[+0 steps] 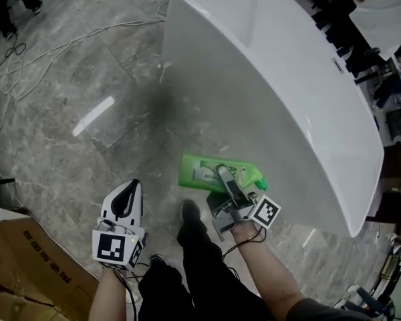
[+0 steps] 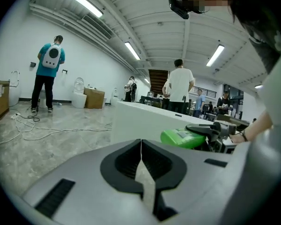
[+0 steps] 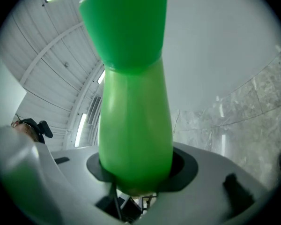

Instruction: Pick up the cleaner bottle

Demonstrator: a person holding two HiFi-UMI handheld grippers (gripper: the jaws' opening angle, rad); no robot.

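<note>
Sideways, cleaner bottle [image 1: 202, 172], near bathtub wall [image 1: 254, 105]

no legible text: red print [image 1: 47, 257] on the cardboard box [image 1: 13, 283] and the label [image 1: 204, 173] on the cleaner bottle [image 1: 190, 164] are blurred.

Green cleaner bottle [image 1: 195, 171]; white bathtub [image 1: 254, 79]; grey marbled floor [image 1: 67, 85].
</note>
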